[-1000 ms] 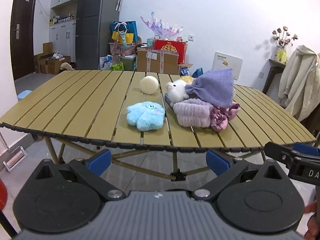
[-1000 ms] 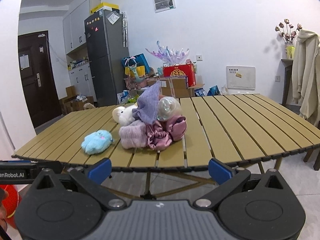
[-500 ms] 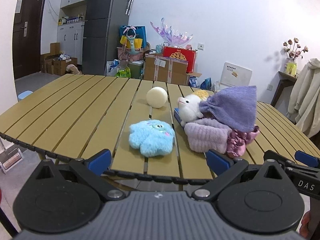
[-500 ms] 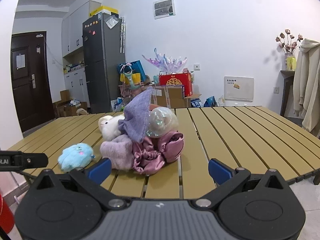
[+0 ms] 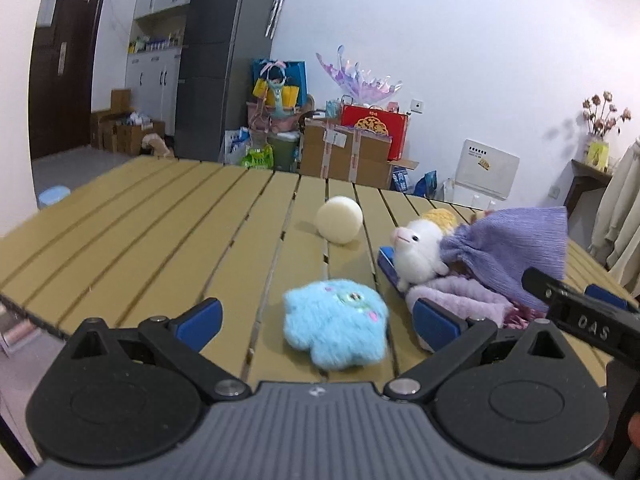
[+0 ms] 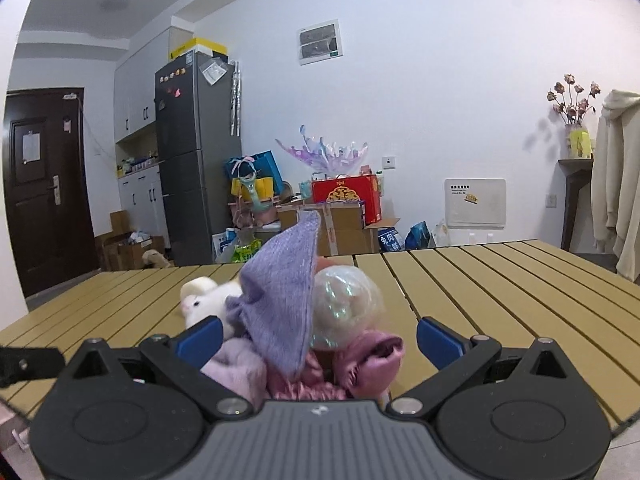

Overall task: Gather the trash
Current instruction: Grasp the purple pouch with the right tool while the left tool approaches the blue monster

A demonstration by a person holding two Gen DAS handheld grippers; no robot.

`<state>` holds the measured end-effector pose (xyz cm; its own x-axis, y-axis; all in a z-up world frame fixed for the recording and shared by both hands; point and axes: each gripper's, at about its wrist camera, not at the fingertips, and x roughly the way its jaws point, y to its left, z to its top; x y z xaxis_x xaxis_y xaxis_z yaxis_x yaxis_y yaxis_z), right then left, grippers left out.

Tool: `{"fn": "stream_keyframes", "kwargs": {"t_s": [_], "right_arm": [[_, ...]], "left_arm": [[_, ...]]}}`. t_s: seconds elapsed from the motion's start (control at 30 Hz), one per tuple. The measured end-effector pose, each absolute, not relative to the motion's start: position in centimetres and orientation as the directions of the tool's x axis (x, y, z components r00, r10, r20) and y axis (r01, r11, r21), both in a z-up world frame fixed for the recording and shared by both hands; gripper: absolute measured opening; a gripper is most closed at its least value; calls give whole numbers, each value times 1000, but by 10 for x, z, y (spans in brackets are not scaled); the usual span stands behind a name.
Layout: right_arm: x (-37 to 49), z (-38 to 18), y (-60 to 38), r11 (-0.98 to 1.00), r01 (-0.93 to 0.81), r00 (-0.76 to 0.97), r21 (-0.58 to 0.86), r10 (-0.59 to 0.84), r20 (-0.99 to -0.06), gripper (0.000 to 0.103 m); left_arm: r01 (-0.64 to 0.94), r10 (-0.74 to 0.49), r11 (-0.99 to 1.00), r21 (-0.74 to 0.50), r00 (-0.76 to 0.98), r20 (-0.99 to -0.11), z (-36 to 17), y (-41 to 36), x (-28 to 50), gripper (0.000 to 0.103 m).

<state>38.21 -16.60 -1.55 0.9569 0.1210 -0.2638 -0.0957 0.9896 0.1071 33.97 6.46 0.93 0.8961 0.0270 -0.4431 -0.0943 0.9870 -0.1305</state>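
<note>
- Tan slatted table (image 5: 168, 216) fills both wrist views more than it did a second ago; both grippers have come forward over its near edge.
- Left gripper (image 5: 316, 320): its blue-tipped fingers stand wide apart and hold nothing. Between them, on the table, lies a fluffy light-blue plush toy (image 5: 335, 322), which now looks larger and closer than in the earlier frames.
- Beyond the blue toy, a cream-coloured ball (image 5: 339, 219) rests alone on the slats.
- To the right of the ball sits a heap of soft things: a white plush animal (image 5: 416, 254), a purple knit cloth (image 5: 508, 248) draped over it, and a lilac fuzzy fabric (image 5: 456, 300) below.
- Right gripper (image 6: 318, 334): its fingers are also spread wide and empty. It now frames that heap closely; a second ago the heap was well ahead of it.
- In the right wrist view, the purple knit cloth stands up in a peak, touching an iridescent clear ball (image 6: 346, 304), with pink satin scrunchies (image 6: 360, 364) in front.
- The right gripper's black body shows at the right edge of the left wrist view.
</note>
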Motion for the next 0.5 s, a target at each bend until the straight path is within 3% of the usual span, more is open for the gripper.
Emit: {"fn": "stream_keyframes", "kwargs": {"t_s": [0.17,0.23,0.3,0.43,0.5], "right_arm": [[399,-20,-160,987,-105,967,122,130,-221,97],[401,-21,-156,984,-123,967,125,147,-207,90],[402,-22,-151,985,-133,969,110,152,-194,80],[402,-23,-142,984,-153,965,91,169,-202,43],[403,-22,-139,981,-168,960,92,184,-212,34]], "left_arm": [[-82,15,988,-130,895,-445,8,69,352,103],[-82,15,988,-127,889,-457,6,70,356,103],[-88,23,989,-116,883,-469,4,70,358,103],[-86,20,989,-118,880,-474,3,70,358,103],[-87,20,989,-120,880,-474,2,69,357,103]]}}
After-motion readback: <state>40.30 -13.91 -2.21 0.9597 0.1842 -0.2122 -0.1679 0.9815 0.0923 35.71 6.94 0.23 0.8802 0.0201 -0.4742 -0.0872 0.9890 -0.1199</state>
